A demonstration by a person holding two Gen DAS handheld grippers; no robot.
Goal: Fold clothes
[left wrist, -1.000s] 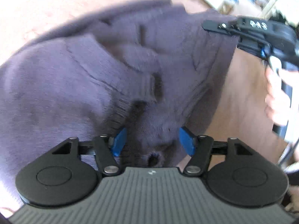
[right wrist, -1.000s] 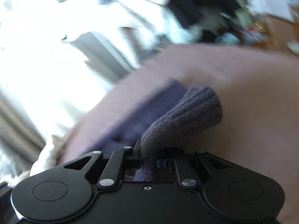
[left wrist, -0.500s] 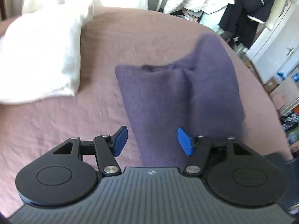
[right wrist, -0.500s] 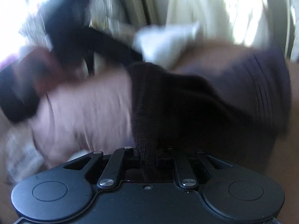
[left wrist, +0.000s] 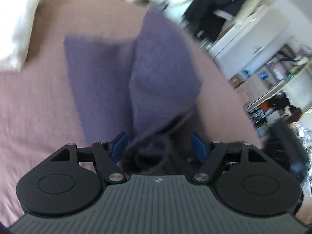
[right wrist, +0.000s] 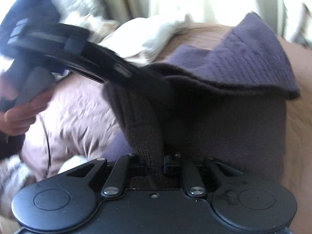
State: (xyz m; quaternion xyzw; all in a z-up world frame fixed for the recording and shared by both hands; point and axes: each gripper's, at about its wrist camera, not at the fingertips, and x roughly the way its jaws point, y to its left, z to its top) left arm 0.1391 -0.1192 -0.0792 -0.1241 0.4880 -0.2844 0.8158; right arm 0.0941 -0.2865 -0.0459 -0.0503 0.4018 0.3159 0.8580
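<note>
Left wrist view is showing the purple knitted sweater (left wrist: 109,81) lying partly folded on the dusty-pink bedspread (left wrist: 35,105), its long axis running straight away from the left tongs (left wrist: 159,146), with one flap (left wrist: 161,74) doubled over the flat layer. The blue pads (left wrist: 198,146) are standing apart and have just been widening, with a dark bunch of the near hem sitting between them; the pads do not appear to be pressing on it.

Right wrist view is showing the right tongs (right wrist: 154,163) pinching a ribbed strip of the same sweater (right wrist: 224,117); these have been easing a little too, yet the knit is filling the narrow gap and looks gripped. From here the garment is stretching forward and to the right, one corner (right wrist: 253,54) lifted clear of the bed.

Both tongs are working at the sweater's near end, the left one (right wrist: 136,72) reaching in from the left of the right-hand view, held by a hand (right wrist: 21,113). The right hand seems the one carrying the cloth, so any further fold would likely turn on it.

Motion blur is smearing both pictures. The white bedding (left wrist: 21,29), the far edge of the sweater and the cluttered shelves (left wrist: 276,74) are hard to read, and the cloth under each tool body is hidden.
</note>
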